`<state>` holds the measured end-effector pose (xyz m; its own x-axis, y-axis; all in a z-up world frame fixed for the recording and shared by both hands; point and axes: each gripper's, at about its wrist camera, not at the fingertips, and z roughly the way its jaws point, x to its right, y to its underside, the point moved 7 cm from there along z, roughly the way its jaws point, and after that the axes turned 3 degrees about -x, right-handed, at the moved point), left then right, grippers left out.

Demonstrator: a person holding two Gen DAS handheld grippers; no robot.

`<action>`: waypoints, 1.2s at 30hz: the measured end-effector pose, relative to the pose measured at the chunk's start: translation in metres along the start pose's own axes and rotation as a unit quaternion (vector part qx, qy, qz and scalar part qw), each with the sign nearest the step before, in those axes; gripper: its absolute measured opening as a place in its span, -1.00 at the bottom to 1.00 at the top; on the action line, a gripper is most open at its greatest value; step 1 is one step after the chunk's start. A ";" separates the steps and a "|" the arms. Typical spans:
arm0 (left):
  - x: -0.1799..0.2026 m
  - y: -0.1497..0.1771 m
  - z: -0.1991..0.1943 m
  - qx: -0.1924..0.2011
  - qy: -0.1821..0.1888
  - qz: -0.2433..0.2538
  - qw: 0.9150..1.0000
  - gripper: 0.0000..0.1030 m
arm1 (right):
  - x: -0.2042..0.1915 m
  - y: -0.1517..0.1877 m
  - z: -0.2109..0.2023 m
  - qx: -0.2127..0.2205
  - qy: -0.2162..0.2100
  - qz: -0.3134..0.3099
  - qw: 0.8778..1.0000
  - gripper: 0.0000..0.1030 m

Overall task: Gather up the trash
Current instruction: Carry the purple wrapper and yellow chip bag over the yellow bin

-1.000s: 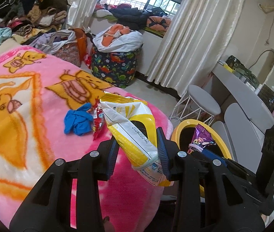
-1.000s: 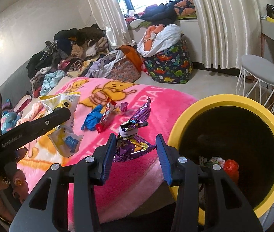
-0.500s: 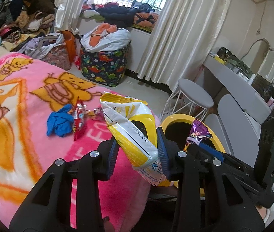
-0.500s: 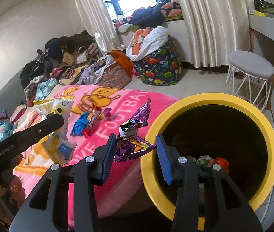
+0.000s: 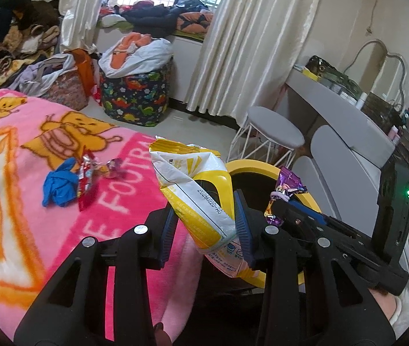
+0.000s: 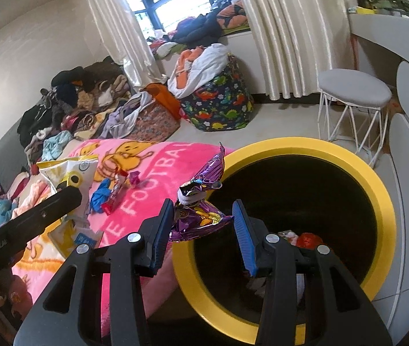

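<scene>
Messy bedroom, pink cartoon blanket (image 5: 45, 190) on the bed, and right at its foot sits the yellow-rimmed bin (image 6: 377, 201), our landmark. Right gripper (image 6: 201, 225) has its jaws pinched narrow on a purple foil wrapper (image 6: 201, 201), long axis standing upright, hanging just over the bin's near-left rim with the dark mouth directly ahead and right. Left gripper (image 5: 204, 225) is clamped on a yellow-and-white snack bag (image 5: 192, 190), tilted up and away, just short of the bin on its bed side. Right is nearer the opening; I'd judge it drops first. Farther back from the bin, blue cloth (image 5: 58, 184) and a red wrapper (image 5: 86, 184) wait on the blanket.
</scene>
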<state>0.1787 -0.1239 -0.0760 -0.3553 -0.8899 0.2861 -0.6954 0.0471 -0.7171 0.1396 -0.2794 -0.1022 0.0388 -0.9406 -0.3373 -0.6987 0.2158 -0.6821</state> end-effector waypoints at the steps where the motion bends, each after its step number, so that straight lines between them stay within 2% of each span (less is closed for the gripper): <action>1: 0.002 0.000 0.001 -0.001 0.001 0.002 1.000 -0.41 | 0.003 -0.001 -0.001 0.001 0.002 0.003 1.000 -0.22; 36: 0.079 0.020 0.047 -0.047 0.048 0.074 0.995 -0.41 | 0.087 -0.001 -0.015 0.017 0.064 0.073 0.995 -0.21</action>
<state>0.1660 -0.2143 -0.0980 -0.5127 -0.8228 0.2451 -0.6850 0.2199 -0.6946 0.1327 -0.3650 -0.1213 -0.1538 -0.9239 -0.3504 -0.6652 0.3590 -0.6547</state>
